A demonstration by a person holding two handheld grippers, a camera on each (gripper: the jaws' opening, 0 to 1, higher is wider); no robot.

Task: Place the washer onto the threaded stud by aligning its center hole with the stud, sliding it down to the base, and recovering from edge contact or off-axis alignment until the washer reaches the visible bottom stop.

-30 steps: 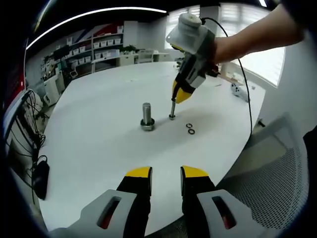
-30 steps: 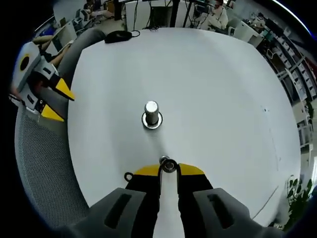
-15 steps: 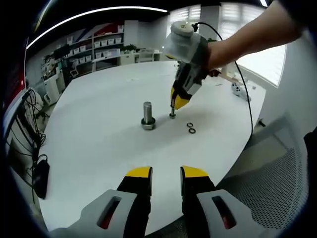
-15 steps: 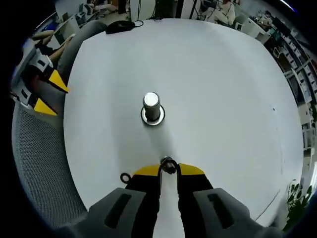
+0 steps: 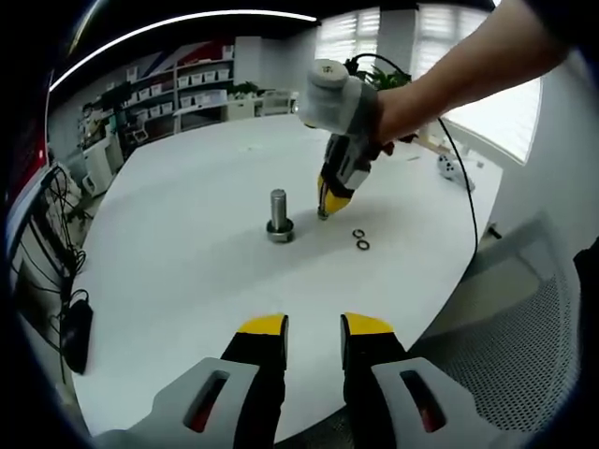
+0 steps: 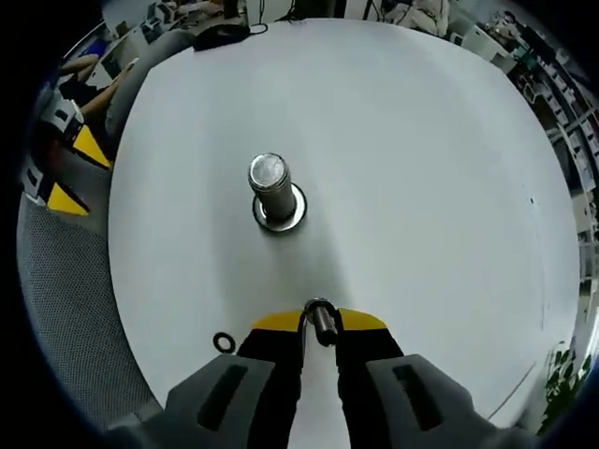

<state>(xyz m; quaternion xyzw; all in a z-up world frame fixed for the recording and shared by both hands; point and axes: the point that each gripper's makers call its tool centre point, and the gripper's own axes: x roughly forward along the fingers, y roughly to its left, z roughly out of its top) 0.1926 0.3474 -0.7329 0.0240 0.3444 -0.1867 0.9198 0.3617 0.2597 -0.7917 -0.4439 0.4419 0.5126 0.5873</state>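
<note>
While a white round table point(image 5: 187, 271) is spread before shelving and bright windows, the left gripper point(image 5: 314, 329) is held slightly parted and empty at its near edge. Farther on, a washer point(image 6: 319, 312) is pinched by the right gripper point(image 6: 318, 322), beside the upright threaded stud point(image 6: 269, 185).

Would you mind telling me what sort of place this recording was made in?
Probably an open-plan office or lab workshop: a large white table, storage shelves with bins along the far wall, and a mesh office chair at the table's edge.
</note>
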